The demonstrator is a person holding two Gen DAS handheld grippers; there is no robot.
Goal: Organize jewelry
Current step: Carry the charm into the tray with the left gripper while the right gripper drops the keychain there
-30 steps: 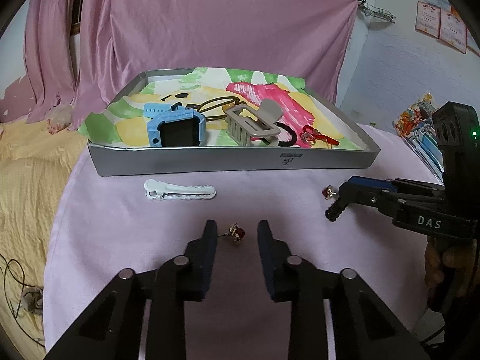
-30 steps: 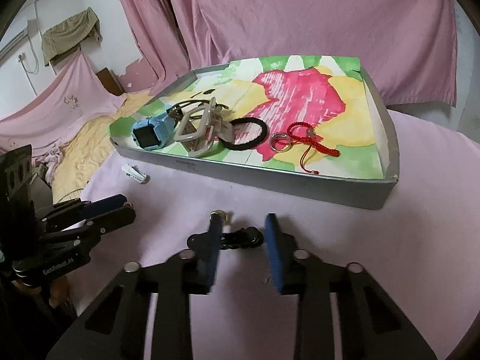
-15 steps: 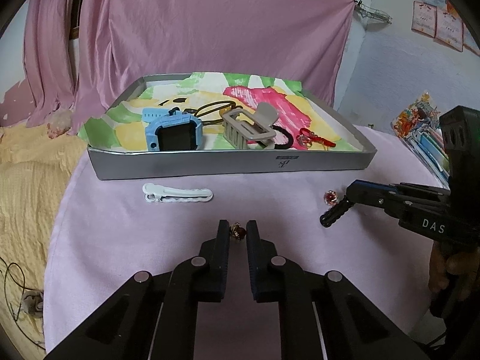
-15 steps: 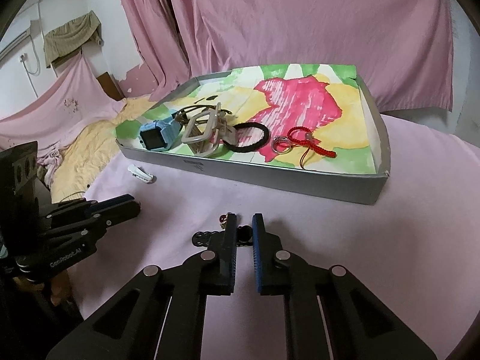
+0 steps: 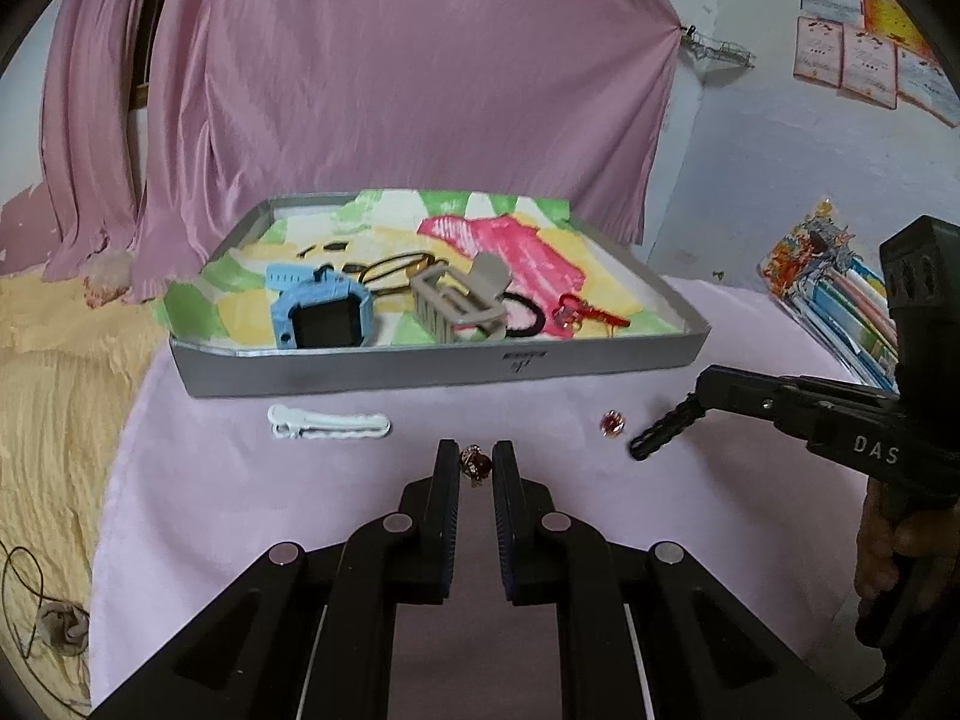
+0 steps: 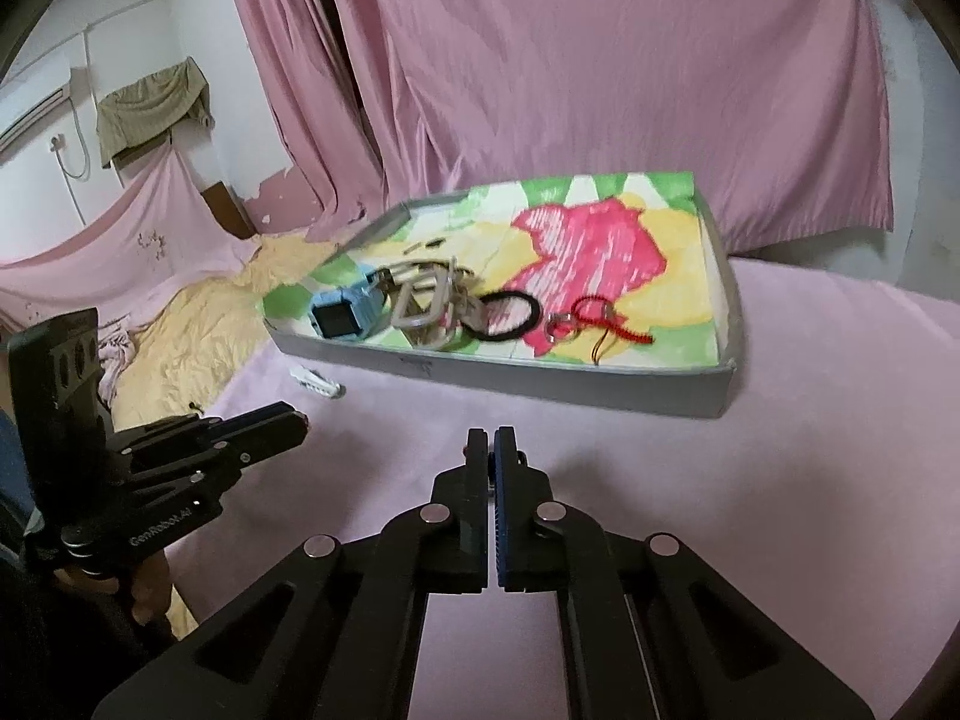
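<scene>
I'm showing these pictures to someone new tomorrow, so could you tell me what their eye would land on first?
Probably the grey tray at the far side of the pink table, its lining painted pink, yellow and green, holding a blue watch and a beige claw clip. Next, the left gripper, jaws closed around a small red earring near the table's front edge.

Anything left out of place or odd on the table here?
Yes. A white hair clip and a pink gem earring lie loose on the pink cloth in front of the tray, while other accessories sit inside it. Nothing looks damaged.
</scene>
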